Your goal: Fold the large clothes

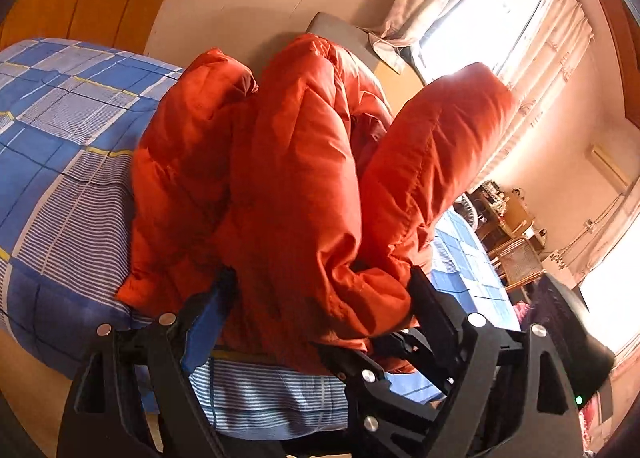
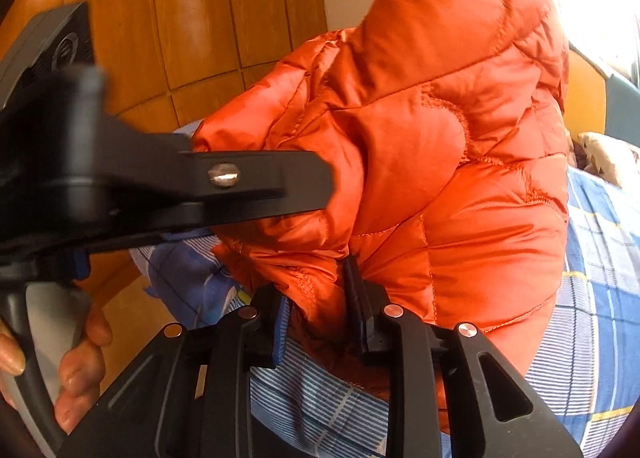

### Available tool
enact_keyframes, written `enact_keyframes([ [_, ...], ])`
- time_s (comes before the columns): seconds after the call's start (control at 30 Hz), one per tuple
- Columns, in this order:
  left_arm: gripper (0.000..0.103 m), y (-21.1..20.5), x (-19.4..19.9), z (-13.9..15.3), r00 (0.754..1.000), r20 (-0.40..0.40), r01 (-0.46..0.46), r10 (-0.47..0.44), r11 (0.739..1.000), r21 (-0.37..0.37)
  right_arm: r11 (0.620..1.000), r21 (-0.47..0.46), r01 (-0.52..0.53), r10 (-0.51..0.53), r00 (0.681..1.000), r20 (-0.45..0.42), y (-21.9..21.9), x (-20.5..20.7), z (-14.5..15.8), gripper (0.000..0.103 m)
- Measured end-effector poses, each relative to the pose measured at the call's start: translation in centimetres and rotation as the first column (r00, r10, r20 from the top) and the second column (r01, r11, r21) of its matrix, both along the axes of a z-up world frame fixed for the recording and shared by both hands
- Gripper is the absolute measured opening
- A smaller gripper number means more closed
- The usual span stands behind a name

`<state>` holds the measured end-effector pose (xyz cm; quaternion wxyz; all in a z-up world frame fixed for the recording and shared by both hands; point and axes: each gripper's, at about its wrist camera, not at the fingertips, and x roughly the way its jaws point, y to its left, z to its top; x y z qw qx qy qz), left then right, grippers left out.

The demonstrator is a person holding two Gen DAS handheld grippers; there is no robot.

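Our left black two-finger tool tilts downward with its jaws spread wide, one blue-padded finger on each side of a thick fold of cloth, and we cannot tell whether the pads press. Our right black tool also tilts downward, its jaws narrow, pinching a fold. In the right wrist view, a bare hand wraps a grey handle.

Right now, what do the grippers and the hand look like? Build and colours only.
Both grippers, left and right, are matte black angular plastic linkages with silver round pivot screws and blue finger pads. The left one has a grey moulded handle, a black trigger loop and a round logo plate. The hand is bare; no sleeve shows.
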<state>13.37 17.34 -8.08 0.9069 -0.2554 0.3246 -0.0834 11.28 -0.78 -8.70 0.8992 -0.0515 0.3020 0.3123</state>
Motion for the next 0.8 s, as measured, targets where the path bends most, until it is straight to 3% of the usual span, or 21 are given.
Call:
enact_keyframes([
  [0.1, 0.078, -0.1, 0.0, -0.2, 1.0, 0.0, 0.003, -0.003, 1.0, 0.005, 0.999, -0.034, -0.01, 0.011, 1.0, 0.019, 0.5, -0.3, -0.4, 0.025],
  [0.33, 0.045, -0.3, 0.0, -0.8, 0.999, 0.009, 0.039, -0.039, 0.999, -0.005, 0.995, -0.096, -0.019, 0.023, 0.999, 0.041, 2.4, -0.5, -1.3, 0.026],
  [0.4, 0.047, 0.1, 0.0, -1.0, 0.999, 0.009, 0.039, -0.039, 0.999, -0.023, 0.994, -0.105, -0.025, 0.03, 0.999, 0.041, 3.1, -0.8, -1.4, 0.031],
  [0.43, 0.062, 0.0, 0.0, -0.9, 0.999, 0.006, 0.032, -0.032, 0.999, -0.009, 0.994, -0.109, -0.028, 0.033, 0.999, 0.041, 3.4, -0.7, -1.5, 0.033],
  [0.5, 0.073, 0.1, -0.1, -0.9, 1.0, 0.004, 0.005, -0.005, 1.0, 0.013, 0.992, -0.121, -0.026, 0.032, 0.998, 0.05, 4.1, -0.8, -1.7, 0.035],
  [0.63, 0.074, 0.3, 0.2, -1.4, 1.0, -0.004, 0.016, -0.016, 1.0, -0.003, 0.99, -0.136, -0.039, 0.046, 0.998, 0.051, 5.3, -1.5, -1.9, 0.046],
  [0.67, 0.072, 0.3, 0.3, -1.3, 1.0, -0.001, 0.019, -0.019, 1.0, 0.0, 0.989, -0.144, -0.04, 0.049, 0.997, 0.056, 5.7, -1.6, -2.1, 0.047],
  [0.73, 0.047, 0.1, 0.5, -1.2, 0.999, 0.01, 0.045, -0.045, 0.999, 0.0, 0.989, -0.146, -0.038, 0.047, 0.997, 0.055, 6.2, -1.6, -2.2, 0.047],
  [0.8, 0.037, -0.1, 0.6, -1.0, 0.998, 0.02, 0.058, -0.058, 0.998, 0.026, 0.988, -0.149, -0.042, 0.05, 0.998, 0.05, 6.7, -1.6, -2.5, 0.047],
])
